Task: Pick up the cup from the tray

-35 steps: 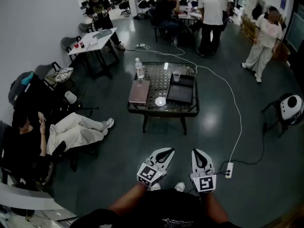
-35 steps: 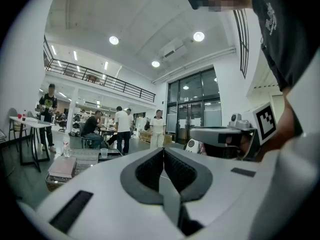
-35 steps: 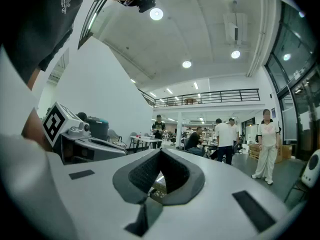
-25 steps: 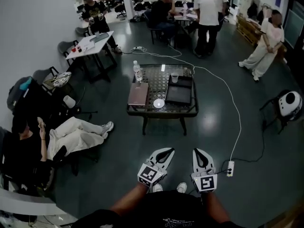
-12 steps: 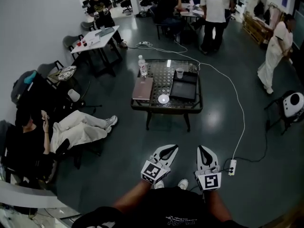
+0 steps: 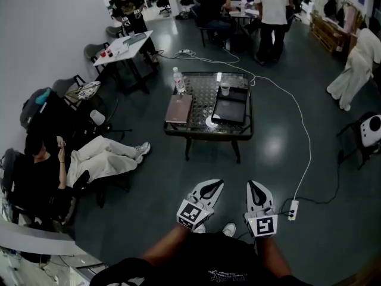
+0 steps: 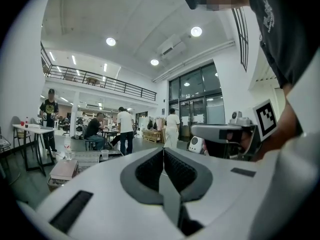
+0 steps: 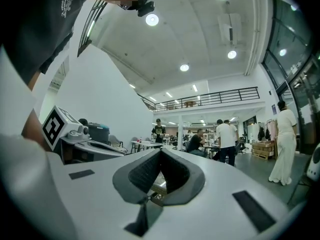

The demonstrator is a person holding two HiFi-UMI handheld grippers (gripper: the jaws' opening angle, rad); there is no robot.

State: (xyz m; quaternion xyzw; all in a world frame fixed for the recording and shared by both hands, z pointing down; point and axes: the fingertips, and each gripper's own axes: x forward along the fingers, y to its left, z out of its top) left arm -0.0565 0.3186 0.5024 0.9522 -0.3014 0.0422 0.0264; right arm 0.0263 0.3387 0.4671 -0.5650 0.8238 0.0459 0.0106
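A clear cup (image 6: 225, 90) stands at the far end of a black tray (image 6: 231, 109) on the right side of a low glass table (image 6: 205, 134), a few steps ahead of me. In the left gripper view the cup (image 7: 105, 154) shows small at the left. My left gripper (image 6: 212, 185) and right gripper (image 6: 254, 186) are held close to my body above the floor, far from the table. Both are shut with nothing between their jaws, as the left gripper (image 7: 163, 152) and right gripper (image 8: 160, 152) show in their own views.
On the table also lie a pink flat case (image 6: 178, 108), a water bottle (image 6: 178, 79) and a small white disc (image 6: 209, 122). A white cable (image 6: 305, 137) runs over the floor to a power strip (image 6: 292, 210). A seated person (image 6: 89, 162) stretches legs out at the left; others stand behind.
The grippers have stayed in place, shut. The head view has shifted slightly, and the person in white at the right has walked toward the picture's right edge.
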